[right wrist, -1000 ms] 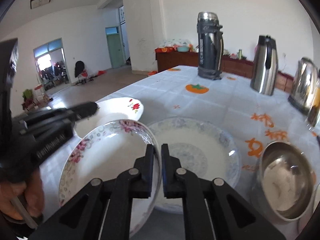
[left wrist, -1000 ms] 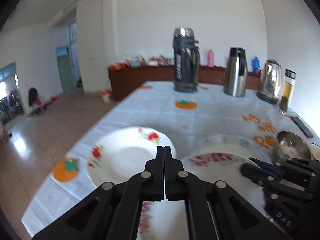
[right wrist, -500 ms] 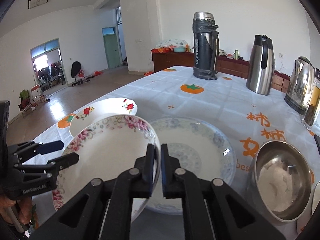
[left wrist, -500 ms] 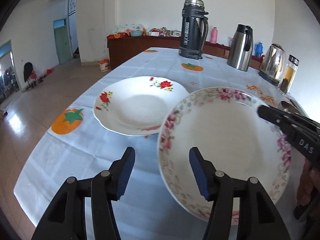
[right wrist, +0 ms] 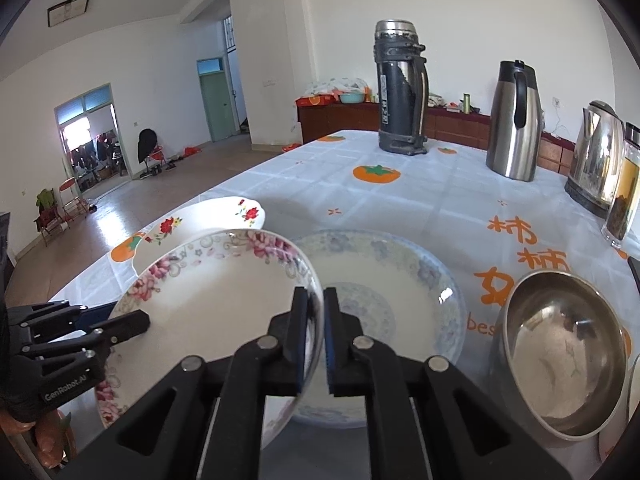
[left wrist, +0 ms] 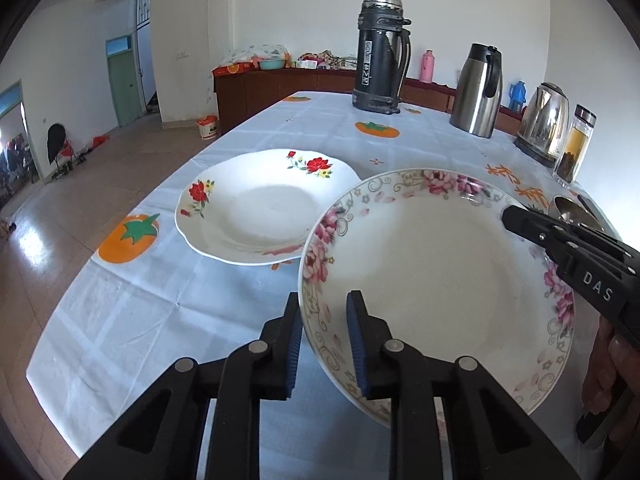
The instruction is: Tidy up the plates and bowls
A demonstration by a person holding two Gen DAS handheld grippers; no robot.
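A pink-flowered plate [left wrist: 432, 264] is held tilted above the table. My right gripper [right wrist: 316, 320] is shut on its right rim [right wrist: 316, 280]. My left gripper [left wrist: 325, 330] is open, its blue pads straddling the plate's near-left rim without clamping it. A red-flowered white plate [left wrist: 264, 204] lies on the table at left, also in the right wrist view [right wrist: 192, 224]. A blue-patterned plate [right wrist: 384, 280] lies under and right of the held plate. A steel bowl [right wrist: 560, 344] stands at right.
At the table's far side stand a black thermos [left wrist: 382, 52], a steel jug [left wrist: 476, 90], a kettle [left wrist: 546, 120] and a glass tea bottle [left wrist: 576, 144]. The table's left edge [left wrist: 120, 256] drops to the floor. A cabinet stands behind.
My left gripper opened from shut, then moved in so its pads straddle the pink-flowered plate's rim. The right gripper kept its hold and the plate stayed nearly still.
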